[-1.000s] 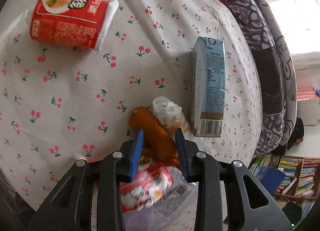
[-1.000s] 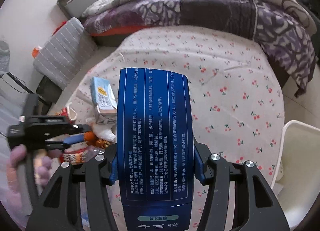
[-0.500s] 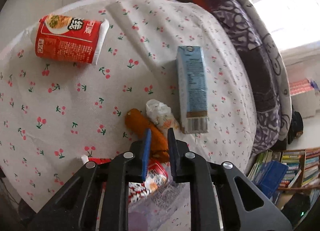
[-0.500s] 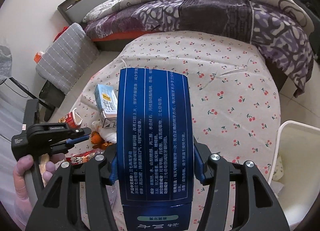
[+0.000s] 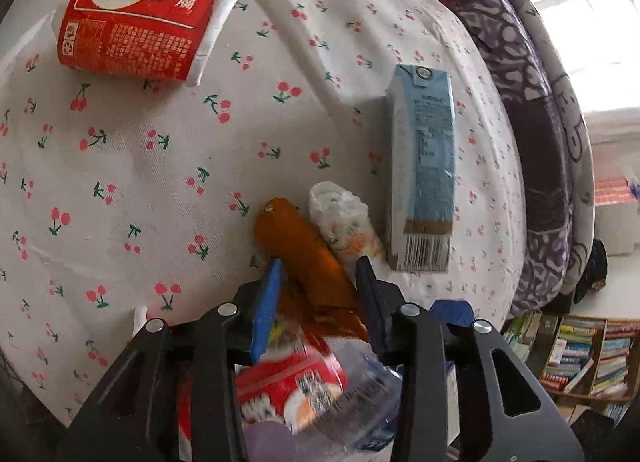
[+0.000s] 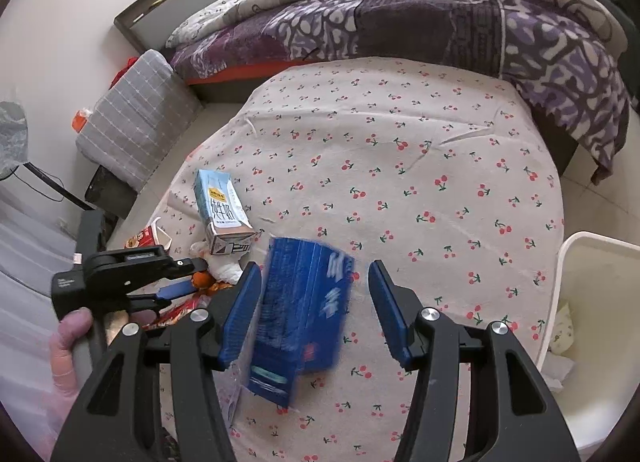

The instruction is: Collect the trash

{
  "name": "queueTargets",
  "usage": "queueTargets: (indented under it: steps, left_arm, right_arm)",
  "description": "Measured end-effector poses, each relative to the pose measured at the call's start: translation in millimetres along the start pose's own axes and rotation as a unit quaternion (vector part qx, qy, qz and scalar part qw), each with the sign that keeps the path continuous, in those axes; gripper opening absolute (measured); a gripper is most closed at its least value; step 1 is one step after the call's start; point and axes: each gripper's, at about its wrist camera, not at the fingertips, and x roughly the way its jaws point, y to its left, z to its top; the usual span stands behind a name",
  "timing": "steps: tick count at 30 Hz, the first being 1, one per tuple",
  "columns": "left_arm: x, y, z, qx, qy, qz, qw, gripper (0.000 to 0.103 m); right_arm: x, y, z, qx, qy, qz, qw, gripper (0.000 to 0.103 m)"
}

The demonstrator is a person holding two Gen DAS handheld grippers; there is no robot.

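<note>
On the cherry-print tablecloth point(image 5: 160, 165) lie a red noodle cup point(image 5: 140, 25) on its side, a light blue milk carton point(image 5: 424, 165), a crumpled tissue point(image 5: 340, 217) and an orange peel-like scrap point(image 5: 304, 250). My left gripper point(image 5: 319, 262) straddles the near end of the orange scrap. Its jaws are opening and the pads are not pressing on it. A red snack wrapper point(image 5: 288, 378) and clear plastic point(image 5: 360, 394) lie under its frame. My right gripper point(image 6: 314, 274) is open. A dark blue box point(image 6: 304, 310), blurred and tilted, sits loose between its pads with gaps on both sides.
A white bin point(image 6: 592, 342) holding crumpled paper stands off the table's right edge. A bed with a purple quilt point(image 6: 440, 21) lies behind the table, with a grey cushion point(image 6: 132, 117) at its left. A hand point(image 6: 68, 342) holds the left gripper point(image 6: 196, 276). A bookshelf point(image 5: 580, 358) stands low right.
The dark blue box, gripped upright before, has come free of the right pads and is tilted and blurred. The left jaws shut, then spread around the orange scrap, closer to the table.
</note>
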Motion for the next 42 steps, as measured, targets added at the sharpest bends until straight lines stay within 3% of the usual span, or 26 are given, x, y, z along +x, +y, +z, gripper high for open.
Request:
queueTargets:
  steps: [2, 7, 12, 18, 22, 24, 27, 30, 33, 42]
  left_arm:
    - [0.0, -0.4, 1.3, 0.002, -0.002, -0.014, 0.9999, 0.037]
    - [-6.6, -8.5, -3.1, 0.036, -0.015, -0.021, 0.999, 0.015]
    - [-27.1, -11.8, -8.7, 0.077, -0.043, -0.021, 0.9958, 0.011]
    - [-49.5, -12.6, -12.9, 0.118, -0.075, 0.006, 0.9901, 0.011]
    - [-45.5, -9.1, -9.9, 0.124, -0.06, 0.026, 0.9901, 0.011]
    - [-42.7, -6.4, -6.6, 0.112, -0.054, 0.022, 0.992, 0.016]
    - [-32.3, -6.9, -1.1, 0.086, -0.038, 0.013, 0.9955, 0.033]
    - [-24.3, -7.7, 0.1, 0.068, -0.022, -0.001, 0.9975, 0.037]
    - [-12.8, -8.2, 0.5, 0.054, -0.018, 0.041, 0.9976, 0.037]
    - [1.4, -16.9, 2.7, 0.059, -0.007, 0.029, 0.9978, 0.04]
  right_arm:
    - [5.7, 0.6, -0.2, -0.001, 0.01, 0.001, 1.0, 0.055]
    - [29.2, -3.7, -7.0, 0.018, 0.052, -0.013, 0.998, 0.056]
    - [43.7, 4.7, -11.7, 0.034, 0.071, -0.004, 0.997, 0.072]
    - [71.9, 13.2, -17.6, 0.052, 0.104, -0.017, 0.993, 0.075]
    - [84.8, 11.3, -19.8, 0.077, 0.116, -0.016, 0.99, 0.075]
    - [85.3, 10.8, -18.8, 0.082, 0.111, -0.016, 0.99, 0.076]
    - [82.0, 8.0, -15.5, 0.085, 0.105, -0.016, 0.991, 0.077]
    - [75.9, 1.8, -11.6, 0.089, 0.103, -0.015, 0.991, 0.078]
    - [71.5, -5.1, -7.2, 0.096, 0.103, -0.013, 0.99, 0.078]
    - [73.5, -5.0, -4.7, 0.099, 0.117, 0.001, 0.988, 0.079]
